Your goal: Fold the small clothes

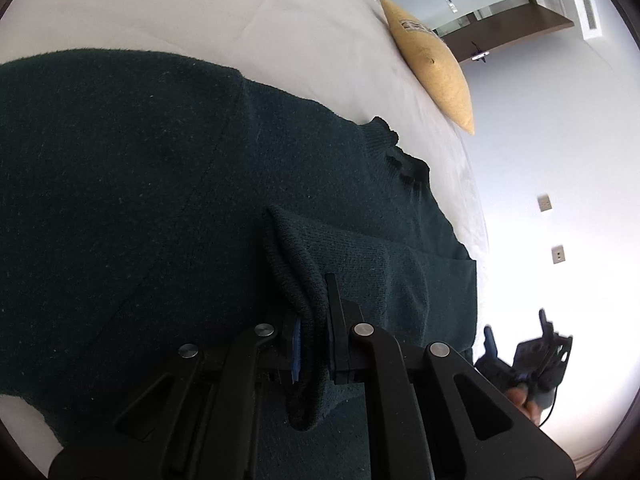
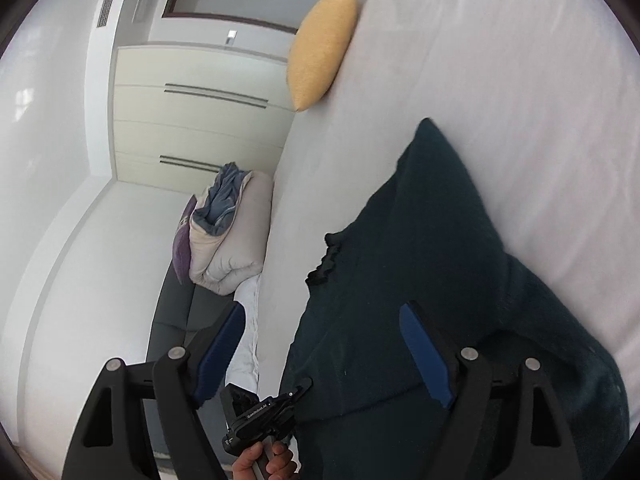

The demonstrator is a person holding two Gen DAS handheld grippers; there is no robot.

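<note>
My left hand-held gripper (image 1: 314,340) was clamped on the ribbed cuff (image 1: 298,280) of the soft, limp dark-green sweater (image 1: 120,168) on the bed (image 1: 240,8), a thick, secure hold, I judged, while the right hand-held gripper (image 2: 320,344) hung open.

Left tongs (image 1: 312,344) pinched closed; right tongs (image 2: 324,348) spread wide.

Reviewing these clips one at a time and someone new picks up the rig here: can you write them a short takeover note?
Left gripper: shut on the sleeve cuff of the dark green sweater, holding it over the sweater's body.
Right gripper: open, holding nothing, above the sweater's edge near the side of the bed.
Sweater lies spread on the white bed; yellow pillow beyond it.
Done: one sleeve brought across the body.
Left: lay that cuff down, then probably fold the other side and the body.
</note>
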